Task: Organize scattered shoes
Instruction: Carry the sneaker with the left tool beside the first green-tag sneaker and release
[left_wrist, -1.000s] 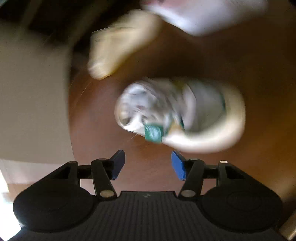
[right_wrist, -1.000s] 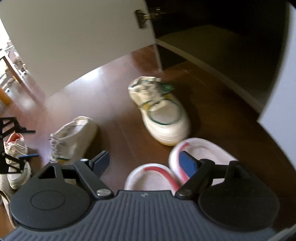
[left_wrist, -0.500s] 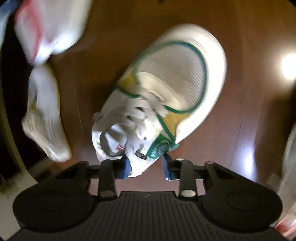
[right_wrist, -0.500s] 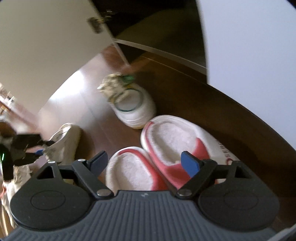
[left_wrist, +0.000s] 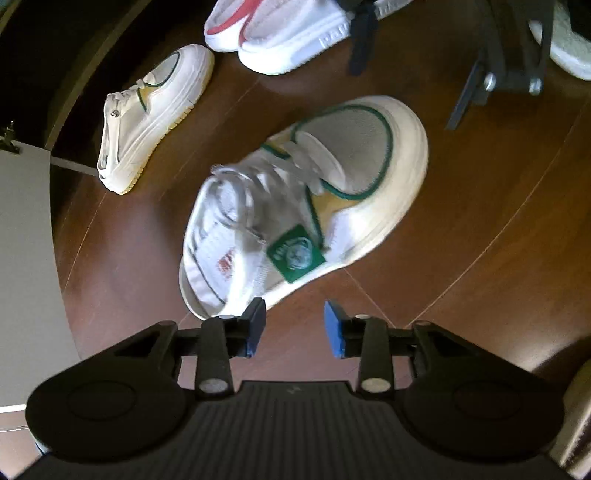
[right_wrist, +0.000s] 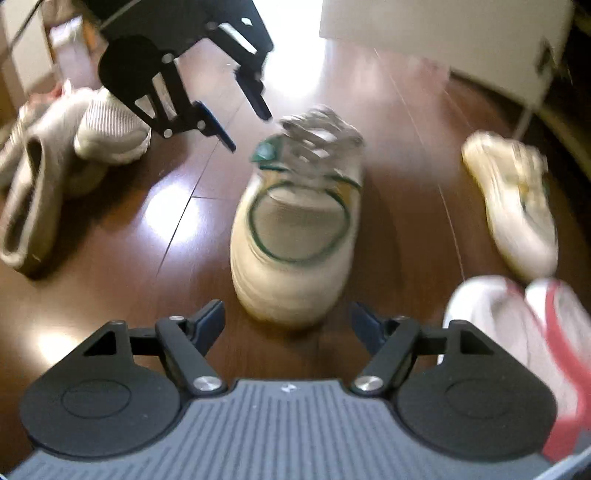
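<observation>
Sneaker (left_wrist: 306, 199) heel near spread left hand-held gripper (left_wrist: 294, 328); right hand-held gripper (right_wrist: 286, 326) spread; grey slide (right_wrist: 31, 206) only in right view

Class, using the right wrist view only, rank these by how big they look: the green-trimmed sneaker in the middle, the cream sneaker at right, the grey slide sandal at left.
1. green-trimmed sneaker, largest, though nearest the camera
2 and 3. grey slide sandal and cream sneaker: too alike to rank.
</observation>
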